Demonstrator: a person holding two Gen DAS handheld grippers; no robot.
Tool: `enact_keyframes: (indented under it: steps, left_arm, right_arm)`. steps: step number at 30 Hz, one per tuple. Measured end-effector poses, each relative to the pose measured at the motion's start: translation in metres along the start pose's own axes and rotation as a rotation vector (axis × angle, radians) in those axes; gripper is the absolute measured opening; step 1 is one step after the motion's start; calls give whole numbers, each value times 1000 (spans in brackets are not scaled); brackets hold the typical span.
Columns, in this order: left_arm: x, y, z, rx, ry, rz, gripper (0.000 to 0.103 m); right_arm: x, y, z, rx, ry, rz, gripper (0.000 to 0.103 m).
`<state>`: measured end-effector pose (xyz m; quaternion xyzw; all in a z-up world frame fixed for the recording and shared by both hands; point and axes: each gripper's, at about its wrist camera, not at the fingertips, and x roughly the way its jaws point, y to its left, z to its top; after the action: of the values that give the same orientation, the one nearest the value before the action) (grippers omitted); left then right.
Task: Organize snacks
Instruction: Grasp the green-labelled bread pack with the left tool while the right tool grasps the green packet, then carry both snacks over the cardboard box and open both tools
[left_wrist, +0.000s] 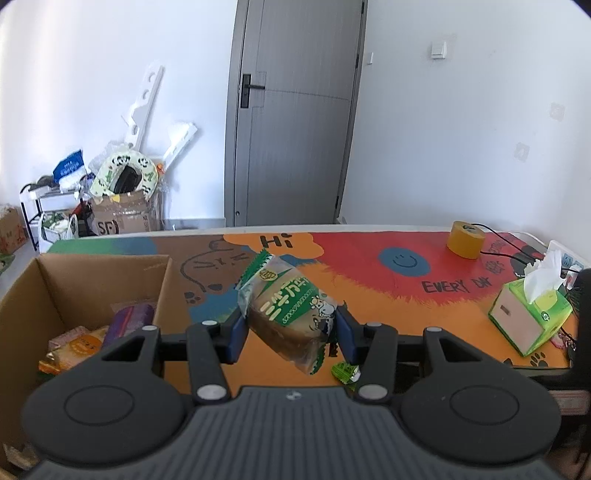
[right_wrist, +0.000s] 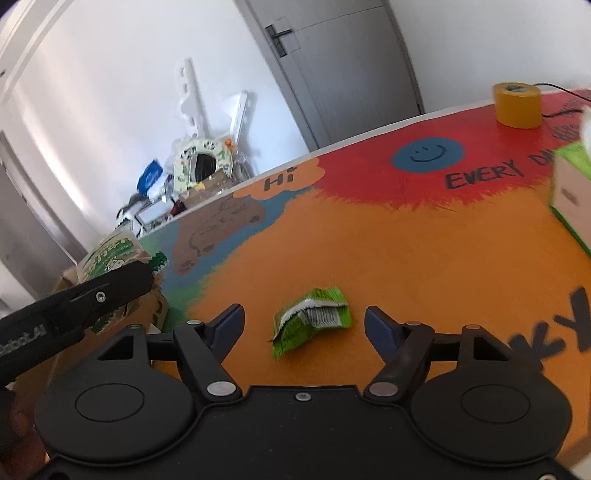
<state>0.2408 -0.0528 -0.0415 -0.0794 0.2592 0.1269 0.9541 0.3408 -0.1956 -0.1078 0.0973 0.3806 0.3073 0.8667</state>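
Clamping a green-labelled bread packet between the blue pads of the left gripper, holding it tilted above the colourful table mat, just right of the open cardboard box containing other snack packs. Hovering low with the right gripper, jaws spread wide around a small crumpled green wrapper lying on the mat, touching neither pad
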Motion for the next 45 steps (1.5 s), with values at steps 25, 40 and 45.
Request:
enact_keyframes:
  steps: [25,40,45]
  left_arm:
    - [-24,14,-2,-26,-22,-19,49]
    - [-77,50,0,-64,-111,-9,49]
    - [-87,67,-1,-83,-127,5,49]
  right_arm:
    - [-40,0,-12,45,-68,0,33]
    - [-87,53,-10,-12,-193,65,33]
    - [-92,71,-14,-37,-203,77,33]
